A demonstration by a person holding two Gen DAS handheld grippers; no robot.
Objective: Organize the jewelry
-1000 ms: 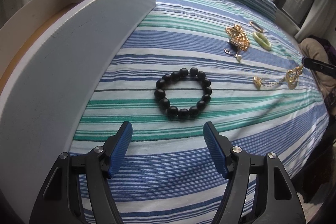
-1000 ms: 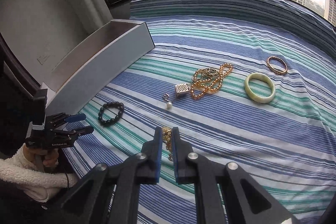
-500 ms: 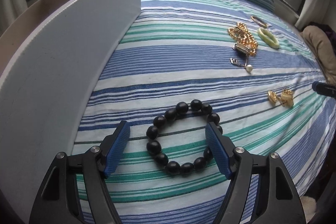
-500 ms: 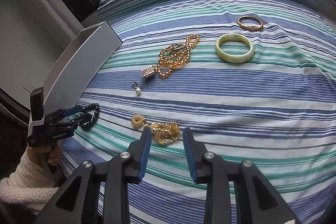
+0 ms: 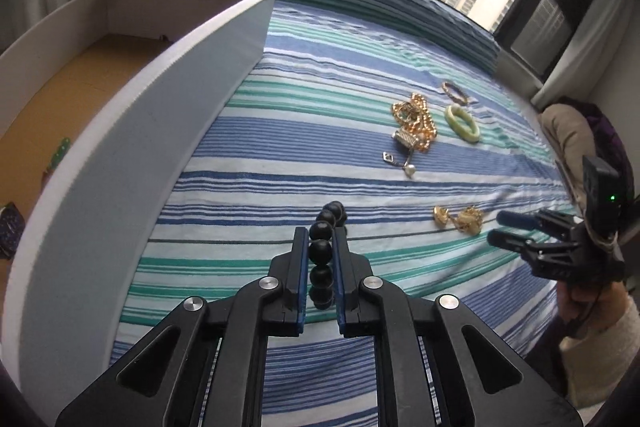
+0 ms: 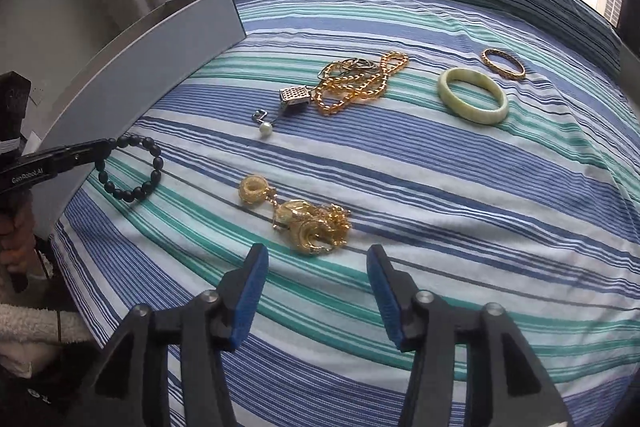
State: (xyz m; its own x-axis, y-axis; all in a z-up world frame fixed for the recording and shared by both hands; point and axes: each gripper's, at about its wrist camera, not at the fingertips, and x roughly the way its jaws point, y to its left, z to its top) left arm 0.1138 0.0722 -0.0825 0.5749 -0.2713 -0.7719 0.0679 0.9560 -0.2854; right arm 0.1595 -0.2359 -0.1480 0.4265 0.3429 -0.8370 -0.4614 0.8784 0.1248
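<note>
the black bead bracelet [image 5: 322,247] is now being pinched between the pads of the left gripper [image 5: 320,239], which half a second ago was straddling it with fingers wide; its loop is standing edge-on, long axis running toward 12 o'clock. the right gripper [image 6: 316,267] is spreading wider than before, the gold earrings [image 6: 304,219] lying just ahead at 12. the striped bedsheet [image 5: 320,115] is carrying everything, the open white box [image 5: 132,115] sitting at 10 o'clock, towers showing outside.
</note>
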